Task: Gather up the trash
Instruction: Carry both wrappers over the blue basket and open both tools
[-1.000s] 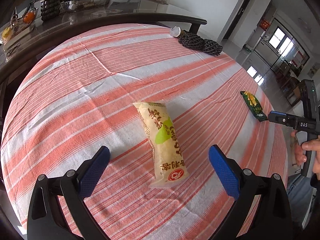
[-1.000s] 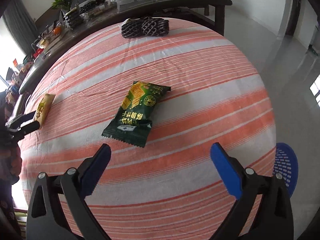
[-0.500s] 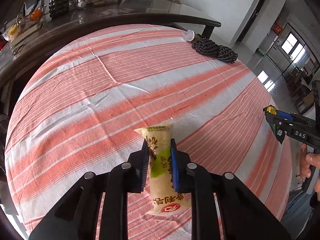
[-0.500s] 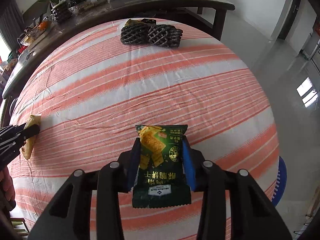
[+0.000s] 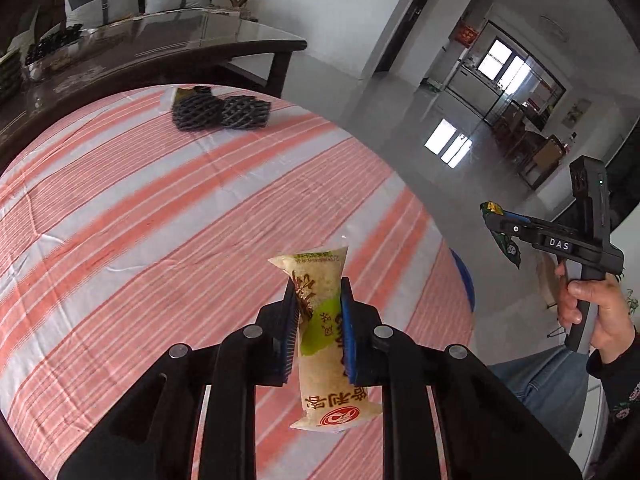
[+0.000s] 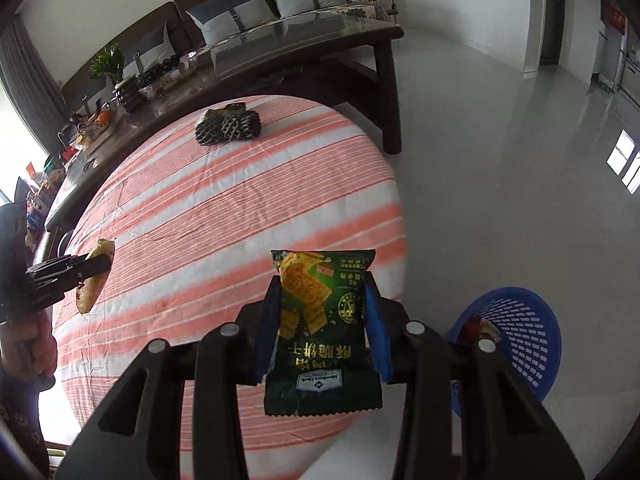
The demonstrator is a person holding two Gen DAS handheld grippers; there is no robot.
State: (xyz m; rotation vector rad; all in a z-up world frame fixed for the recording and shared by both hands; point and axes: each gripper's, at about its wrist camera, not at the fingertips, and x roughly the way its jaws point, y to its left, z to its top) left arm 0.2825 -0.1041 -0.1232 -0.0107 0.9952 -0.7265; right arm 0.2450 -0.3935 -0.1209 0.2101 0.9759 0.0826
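Observation:
My left gripper (image 5: pixel 319 308) is shut on a beige snack wrapper (image 5: pixel 324 344) with a green patch and holds it in the air above the striped tablecloth (image 5: pixel 160 240). Between the blue pads of my right gripper (image 6: pixel 322 300) hangs a dark green cracker packet (image 6: pixel 322 340), gripped and lifted over the table's right edge. In the left wrist view the right gripper (image 5: pixel 494 224) appears at the right with the green packet (image 5: pixel 508 246). The right wrist view shows the left gripper (image 6: pixel 98 266) at the far left with the beige wrapper (image 6: pixel 90 296).
A blue plastic basket (image 6: pixel 516 332) with some trash in it stands on the grey floor right of the table. Two black foam nets (image 6: pixel 228 128) lie at the table's far side. Behind stands a dark glass-topped table (image 6: pixel 280 36) with bowls and a plant.
Both grippers closed from wide open onto their packets on the cloth, then lifted them. Both views have swung toward the table's right edge and the floor.

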